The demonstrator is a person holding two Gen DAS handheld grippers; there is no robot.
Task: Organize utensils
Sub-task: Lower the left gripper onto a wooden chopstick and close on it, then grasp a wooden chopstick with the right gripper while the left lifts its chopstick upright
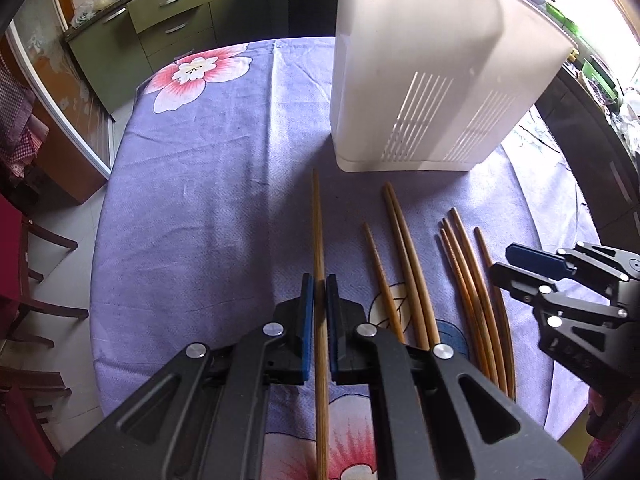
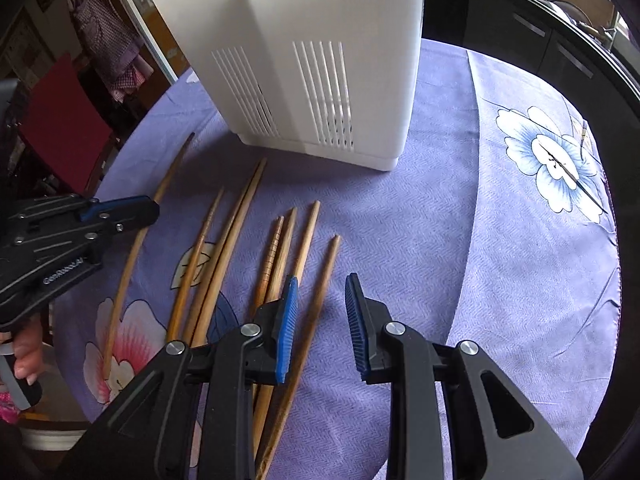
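Pinching one light, stiff, slippery chopstick (image 1: 319, 236) mid-shaft in my closed left gripper (image 1: 319, 280); my right gripper (image 2: 321, 292) gapes, empty, over another.

Chopsticks (image 2: 224, 240) lie on the table (image 2: 440, 240) — before the holder (image 2: 312, 60).

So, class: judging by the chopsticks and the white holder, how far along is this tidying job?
Done: nothing visibly; the white holder's inside is hidden. In hand: the left tool is shut on one chopstick; the right tool stands open over the rightmost chopstick. Left: the other chopsticks lying on the tablecloth.
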